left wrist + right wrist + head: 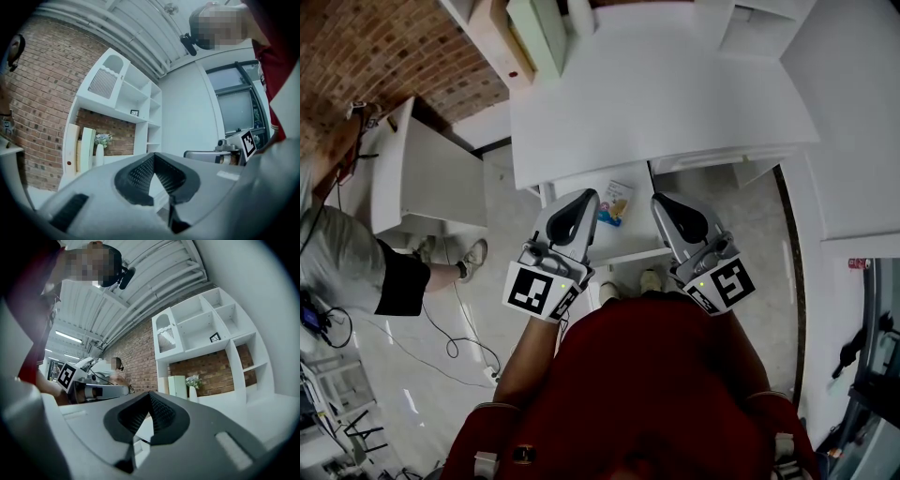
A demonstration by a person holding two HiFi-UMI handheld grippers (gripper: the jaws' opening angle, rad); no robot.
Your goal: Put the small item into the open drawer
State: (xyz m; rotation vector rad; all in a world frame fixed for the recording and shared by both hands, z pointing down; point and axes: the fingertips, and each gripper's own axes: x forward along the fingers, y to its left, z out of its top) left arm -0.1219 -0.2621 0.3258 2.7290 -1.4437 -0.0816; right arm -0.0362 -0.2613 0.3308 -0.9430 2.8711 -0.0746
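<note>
Left hand-held gripper [587,199]: jaws fully together, ribbed pads meeting at the tips, nothing between them. Right hand-held gripper [660,201]: same state, jaws closed and empty. Both are held side by side in front of the person's red shirt [656,375], each with its marker cube toward the body and its tip aimed at the front edge of the white table [656,103]. The drawer [630,247] is pulled out from under that front edge and stands open. The small item [617,202], a light packet with coloured print, lies flat inside the drawer, toward its back and right of its middle, close under the table's front edge. In the head view it sits between the two gripper tips, nearer the left one; neither hand-held gripper grips it, and contact with the left tip cannot be judged. Own feet show on the floor [431,375] below the drawer front. At the left edge of the head view a second person [356,267] in a grey top and dark shorts stands beside a white cabinet [422,178], with a cable [450,342] trailing across the floor. Both gripper views look level across the room: brick wall [42,93], white shelf unit [136,103], and a white vase [99,154] with flowers on its lower ledge.
</note>
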